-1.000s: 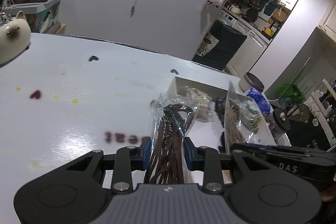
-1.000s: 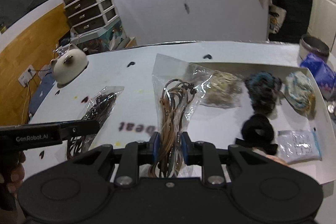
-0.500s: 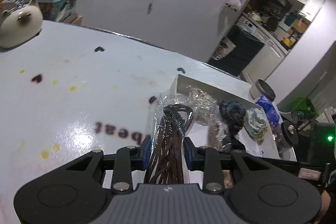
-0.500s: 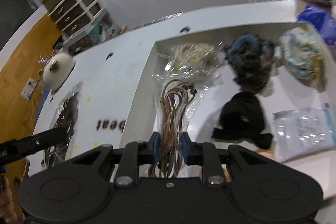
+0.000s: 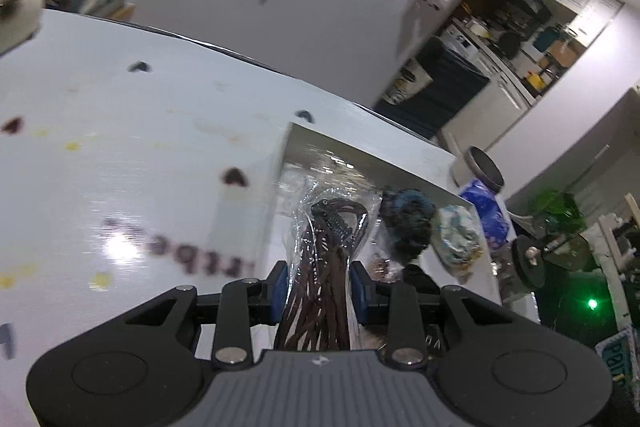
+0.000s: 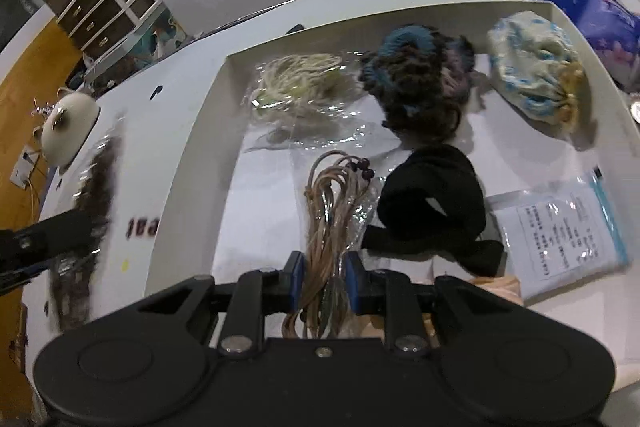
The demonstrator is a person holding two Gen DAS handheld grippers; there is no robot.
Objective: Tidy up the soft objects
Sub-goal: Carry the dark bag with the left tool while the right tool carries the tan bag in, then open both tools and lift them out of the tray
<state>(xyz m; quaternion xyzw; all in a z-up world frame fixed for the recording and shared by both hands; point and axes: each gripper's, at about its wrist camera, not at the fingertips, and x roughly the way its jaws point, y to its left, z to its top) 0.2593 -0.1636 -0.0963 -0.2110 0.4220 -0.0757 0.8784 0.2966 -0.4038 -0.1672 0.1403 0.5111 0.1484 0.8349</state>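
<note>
The task looks well advanced but not finished. A white tray (image 6: 188,163) stands on the counter (image 5: 120,115), and several soft things already lie in it: a bag of pale cream cord (image 6: 298,89) at the far left corner, a dark blue and brown scrunchie (image 6: 416,87) next to it, a light blue and white scrunchie (image 6: 536,75) at the far right, a black scrunchie (image 6: 432,203) nearer to the camera, and a flat clear packet with a printed label (image 6: 560,235) at the near right.

Two bags are not yet put down. The right gripper (image 6: 323,281) has its jaws narrow and pressed on a clear bag of tan cord (image 6: 334,199). This bag hangs over the inside of the tray, just beside the black scrunchie, in the free space in front of the cream cord. I judge that it is very near to its place and needs only to be lowered and released.

The left gripper (image 5: 319,287) also has narrow jaws, closed on a clear bag of dark brown cord (image 5: 326,255). In the left wrist view this bag hangs about over the left wall of the tray, so I judge it comes after the tan one.

In the right wrist view the counter at the left of the tray carries no other loose soft thing that I can see, only a white cat-shaped pot (image 6: 68,125). So what is left is probably these two bags.
</note>
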